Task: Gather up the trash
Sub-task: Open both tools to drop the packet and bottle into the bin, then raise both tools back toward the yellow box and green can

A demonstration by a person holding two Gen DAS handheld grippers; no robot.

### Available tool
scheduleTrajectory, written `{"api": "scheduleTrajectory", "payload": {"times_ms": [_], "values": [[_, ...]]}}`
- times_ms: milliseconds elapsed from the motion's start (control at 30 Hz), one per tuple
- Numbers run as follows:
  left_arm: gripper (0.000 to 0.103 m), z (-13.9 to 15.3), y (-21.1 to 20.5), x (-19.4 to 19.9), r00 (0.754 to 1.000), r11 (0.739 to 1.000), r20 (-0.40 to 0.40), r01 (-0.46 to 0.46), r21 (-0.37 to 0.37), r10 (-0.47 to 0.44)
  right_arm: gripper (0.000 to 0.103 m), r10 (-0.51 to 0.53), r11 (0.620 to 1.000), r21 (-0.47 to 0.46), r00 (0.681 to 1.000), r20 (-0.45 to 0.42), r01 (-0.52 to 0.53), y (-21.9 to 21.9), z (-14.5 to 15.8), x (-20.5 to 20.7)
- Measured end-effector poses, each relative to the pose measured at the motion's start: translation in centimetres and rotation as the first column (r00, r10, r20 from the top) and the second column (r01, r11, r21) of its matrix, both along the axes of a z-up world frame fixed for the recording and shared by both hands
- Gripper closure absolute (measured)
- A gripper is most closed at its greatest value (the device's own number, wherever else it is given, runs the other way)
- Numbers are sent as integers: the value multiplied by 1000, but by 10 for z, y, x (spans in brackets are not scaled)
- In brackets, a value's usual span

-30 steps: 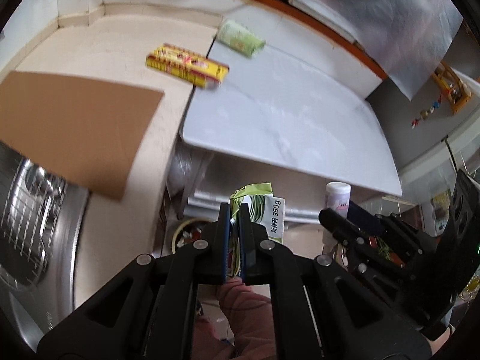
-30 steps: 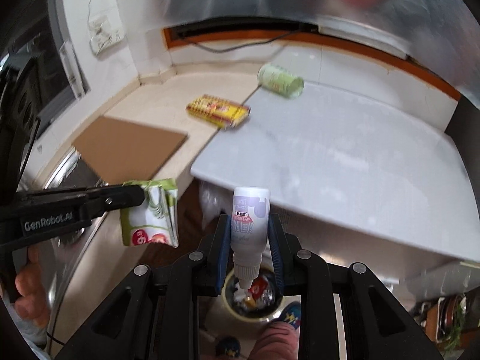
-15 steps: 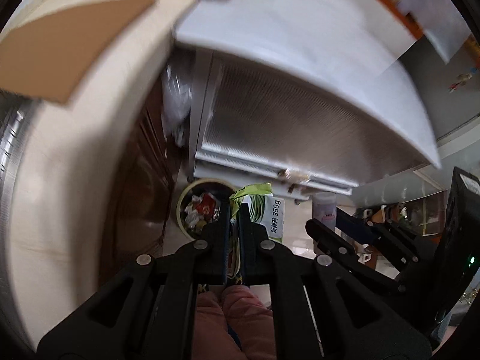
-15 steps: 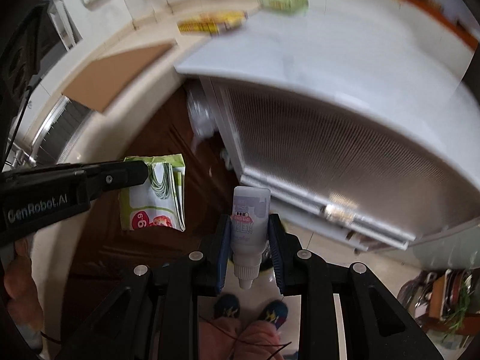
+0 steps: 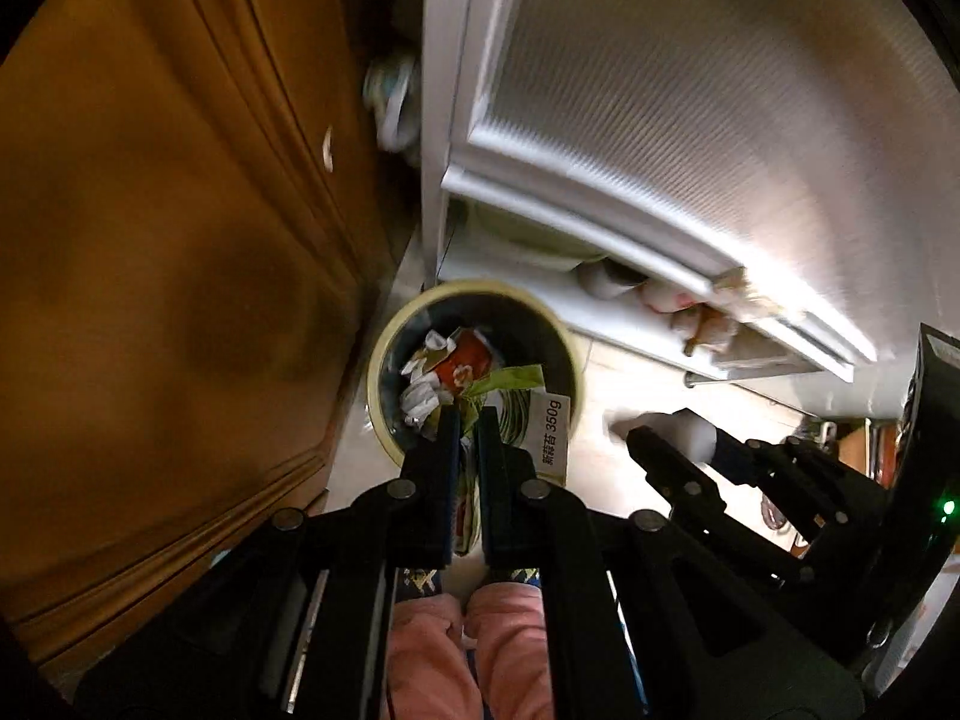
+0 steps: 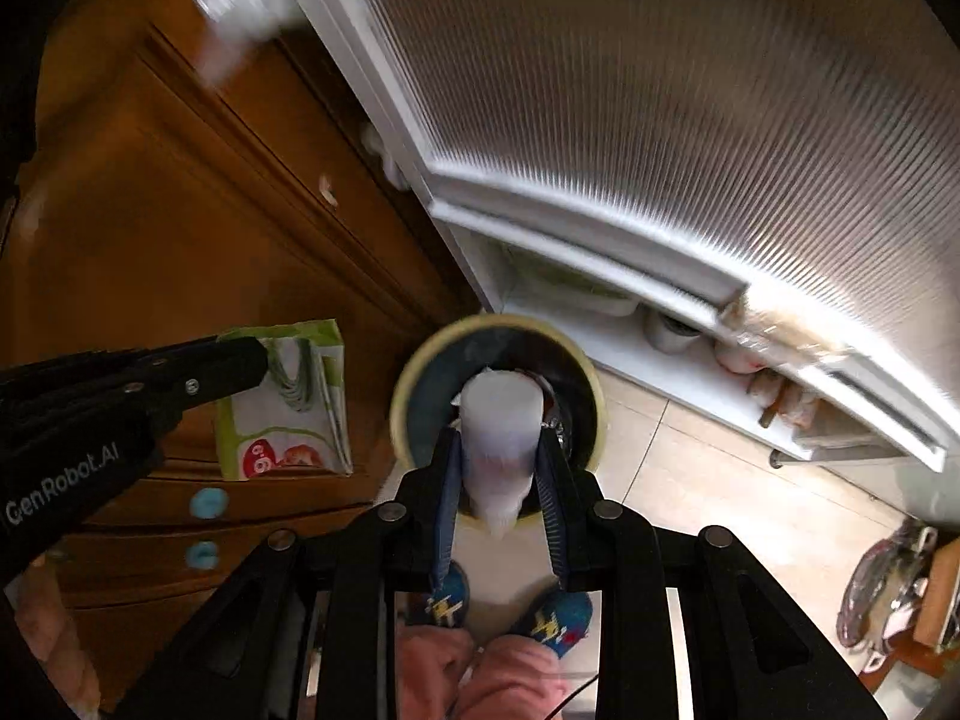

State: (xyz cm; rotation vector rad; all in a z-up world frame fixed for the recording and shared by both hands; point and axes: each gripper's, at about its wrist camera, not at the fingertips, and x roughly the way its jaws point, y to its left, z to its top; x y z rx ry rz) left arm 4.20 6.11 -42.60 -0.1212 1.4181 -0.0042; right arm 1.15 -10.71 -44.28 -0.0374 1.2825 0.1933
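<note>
Above the round trash bin (image 5: 384,396) on the tiled floor, both grippers pointing down. Left gripper (image 5: 468,420) clamped on a flattened green food packet (image 5: 540,414), hanging over the bin's 4 o'clock rim. Right gripper (image 6: 498,450) squeezing a white plastic bottle (image 6: 498,420), cap down, directly over the bin mouth. Likely held so for a straight drop onto the wrappers already inside. Brown wooden cabinet (image 6: 150,228) close at 9 o'clock, white ribbed cabinet door (image 6: 630,120) at 1 o'clock; open floor only at 4 o'clock.
</note>
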Motion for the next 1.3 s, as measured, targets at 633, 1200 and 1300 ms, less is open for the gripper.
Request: {"api": "scheduleTrajectory", "payload": {"times_ms": [633, 1200, 1300], "values": [[38, -92, 11, 9, 996, 996, -56, 70, 62, -66, 60, -10, 1000, -5, 998, -63, 10, 7, -115, 38], [36, -54, -1, 2, 994, 991, -34, 104, 89, -102, 57, -74, 996, -48, 997, -33, 72, -5, -79, 27], [36, -37, -3, -1, 993, 989, -29, 115, 89, -113, 57, -83, 995, -52, 996, -32, 82, -4, -64, 23]]}}
